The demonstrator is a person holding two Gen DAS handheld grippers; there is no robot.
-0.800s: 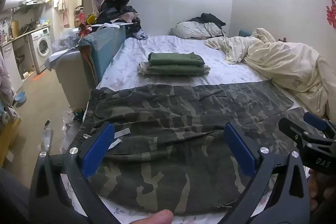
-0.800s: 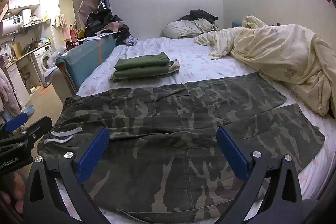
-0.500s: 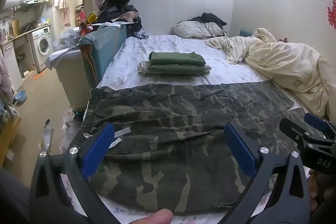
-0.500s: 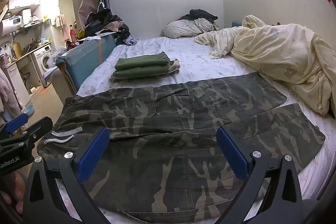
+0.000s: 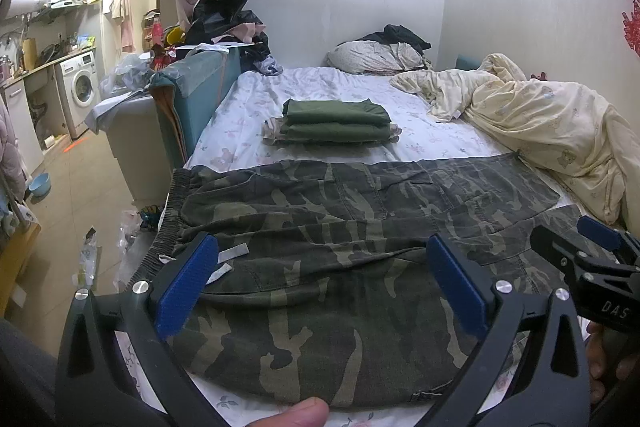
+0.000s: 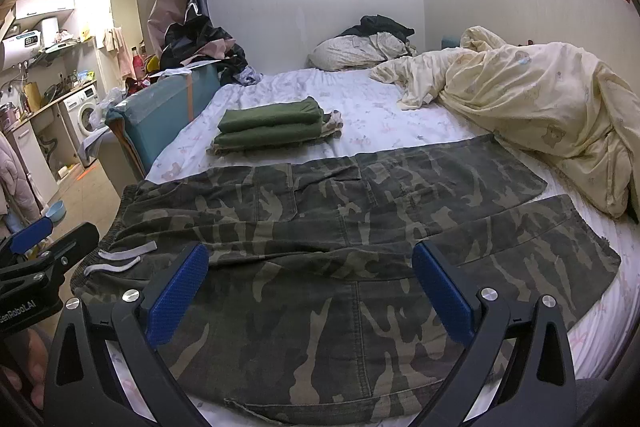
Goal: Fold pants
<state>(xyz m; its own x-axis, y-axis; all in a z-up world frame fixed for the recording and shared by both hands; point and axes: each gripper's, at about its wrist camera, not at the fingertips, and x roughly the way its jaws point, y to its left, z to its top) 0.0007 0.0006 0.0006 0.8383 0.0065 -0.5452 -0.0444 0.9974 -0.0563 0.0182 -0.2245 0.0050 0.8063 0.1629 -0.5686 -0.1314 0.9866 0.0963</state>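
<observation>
camouflage pants (image 5: 360, 259) lie spread flat across the near end of the bed (image 5: 320, 95), waistband toward the left edge, both legs running right, the far leg lying slightly apart from the near one; the elastic waistband (image 5: 172, 219) sits at the mattress edge with pale drawstring ends (image 6: 120, 259) loose on top; left gripper (image 5: 320, 283) hovers over the seat area, jaws wide and holding nothing; right gripper (image 6: 308, 283) hovers over the near leg, jaws likewise wide and empty; judged handling: heavy woven cotton, soft and limp, not slippery, not fragile; it will drape and sag from any single pinch and the cargo pockets add bulk at the thigh; best holds appear to be the near edge at the waistband for the left and the near leg hem (image 6: 600, 259) for the right, to bring one leg over the other; surroundings: a stack of folded green garments (image 5: 336, 125) sits beyond the pants, apart from them; a rumpled cream duvet (image 6: 540, 115) lies at the right, its edge just beside the far leg's hem and liable to obstruct there; pillows (image 5: 372, 55) at the far wall; no obstruction over the pants themselves.
</observation>
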